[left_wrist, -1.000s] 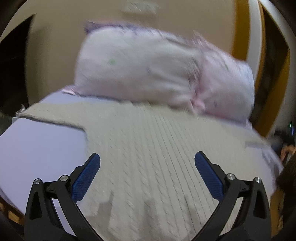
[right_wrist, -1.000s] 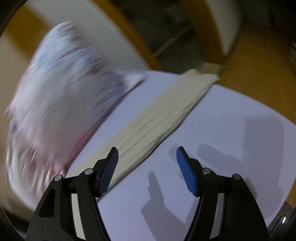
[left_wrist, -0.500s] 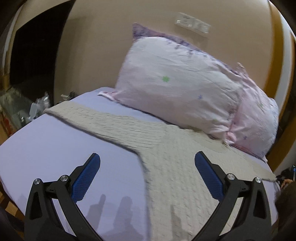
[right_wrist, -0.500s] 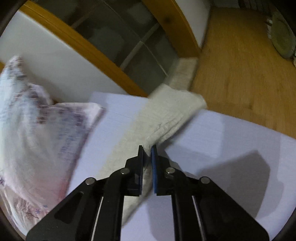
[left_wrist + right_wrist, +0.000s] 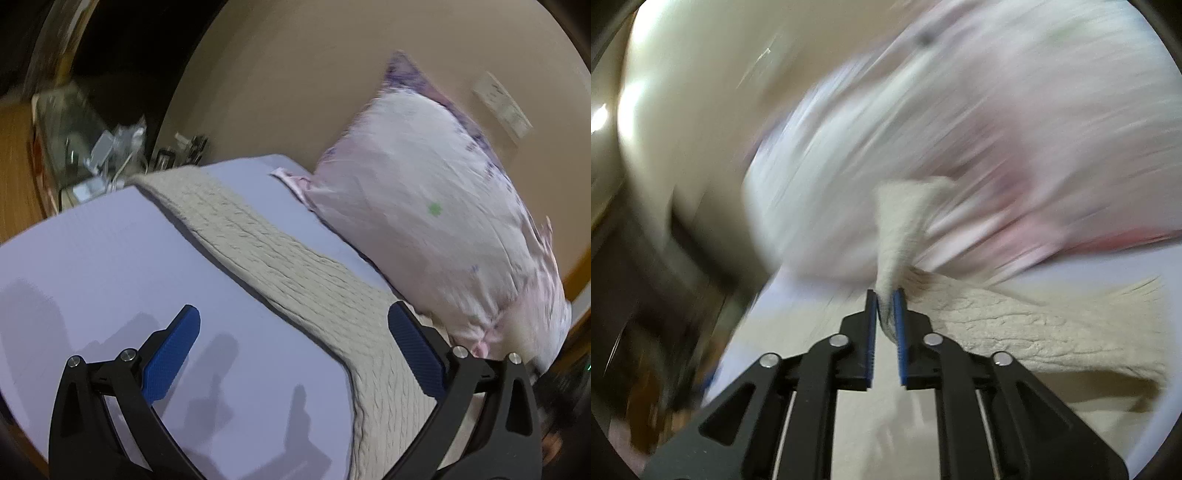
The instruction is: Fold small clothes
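A cream cable-knit sweater (image 5: 295,280) lies flat on the lavender bed sheet (image 5: 92,258), one sleeve stretched toward the far left edge. My left gripper (image 5: 293,354) is open and empty, hovering over that sleeve near where it meets the body. My right gripper (image 5: 885,314) is shut on the other sleeve's cuff (image 5: 905,218), lifted off the bed; the rest of the sweater (image 5: 1034,325) trails to the right below it. The right wrist view is blurred by motion.
Two pink-white pillows (image 5: 436,206) lean on the beige wall behind the sweater and fill the blurred background in the right wrist view (image 5: 960,110). A cluttered bedside shelf (image 5: 96,147) stands past the bed's far left edge.
My right gripper closed on the sleeve cuff and swung it up and toward the pillows. My left gripper moved left from over the sweater's body to over the left sleeve, still open.
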Demonstrator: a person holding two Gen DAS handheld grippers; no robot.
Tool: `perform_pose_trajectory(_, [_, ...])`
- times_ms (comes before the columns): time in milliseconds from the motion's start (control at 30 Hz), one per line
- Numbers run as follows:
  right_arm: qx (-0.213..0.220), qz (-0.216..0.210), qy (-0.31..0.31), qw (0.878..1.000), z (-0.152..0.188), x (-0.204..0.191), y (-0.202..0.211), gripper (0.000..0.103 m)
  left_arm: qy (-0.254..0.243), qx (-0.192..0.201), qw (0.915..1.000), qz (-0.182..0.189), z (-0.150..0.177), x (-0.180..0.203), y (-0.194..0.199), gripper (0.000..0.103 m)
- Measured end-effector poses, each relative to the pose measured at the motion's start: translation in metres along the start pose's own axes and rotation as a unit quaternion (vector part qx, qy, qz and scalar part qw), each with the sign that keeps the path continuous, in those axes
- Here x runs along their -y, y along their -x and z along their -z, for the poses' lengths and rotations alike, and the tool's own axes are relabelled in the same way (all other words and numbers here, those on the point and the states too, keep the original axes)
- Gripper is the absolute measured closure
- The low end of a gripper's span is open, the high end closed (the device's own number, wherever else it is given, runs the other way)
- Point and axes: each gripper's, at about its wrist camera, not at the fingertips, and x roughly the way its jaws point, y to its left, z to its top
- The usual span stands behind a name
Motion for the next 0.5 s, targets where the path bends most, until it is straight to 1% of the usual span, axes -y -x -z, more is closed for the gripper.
perform_pose_trajectory(33, [-0.028,-0.008,0.005,1.000,0.009,-0.009,-0.013,0.068,0.012,-0.006,0.9999,0.000,-0.005,-0.005,-0.006,0.005])
perform_pose_trajectory(67, [-0.044,-0.016,0.008,0.999,0.017,-0.015,-0.023,0.052,0.021,-0.011,0.9997,-0.002,-0.008,-0.008,-0.009,0.009])
perform_pose_trajectory(133, [-0.039,-0.015,0.016,0.999,0.031,-0.021,-0.019,0.045,0.043,-0.017,0.9989,-0.005,-0.017,-0.018,-0.020,0.012])
perform_pose_trajectory(167, [-0.030,-0.009,0.018,0.999,0.033,-0.019,-0.014,0.042,0.048,-0.017,0.9987,-0.008,-0.021,-0.021,-0.023,0.015])
perform_pose_trajectory(200, [-0.013,-0.001,0.012,1.000,0.034,-0.013,-0.003,0.036,0.055,-0.020,0.9982,-0.014,-0.028,-0.027,-0.031,0.017])
perform_pose_trajectory(267, [0.010,0.005,-0.007,1.000,0.036,0.004,0.023,0.030,0.069,-0.023,0.9971,-0.024,-0.037,-0.035,-0.042,0.023])
perform_pose_trajectory(300, [0.017,0.010,-0.014,1.000,0.025,0.021,0.030,0.029,0.083,-0.027,0.9958,-0.029,-0.043,-0.042,-0.050,0.026])
perform_pose_trajectory(367, [0.033,0.031,-0.027,0.999,0.026,0.043,0.051,0.028,0.122,-0.037,0.9908,-0.044,-0.052,-0.060,-0.064,0.027])
perform_pose_trajectory(400, [0.038,0.037,-0.031,0.998,0.026,0.051,0.057,0.027,0.136,-0.037,0.9892,-0.041,-0.055,-0.067,-0.068,0.031])
perform_pose_trajectory(500, [0.060,0.054,-0.047,0.996,0.033,0.069,0.084,0.026,0.165,-0.022,0.9851,-0.042,-0.069,-0.083,-0.074,0.034])
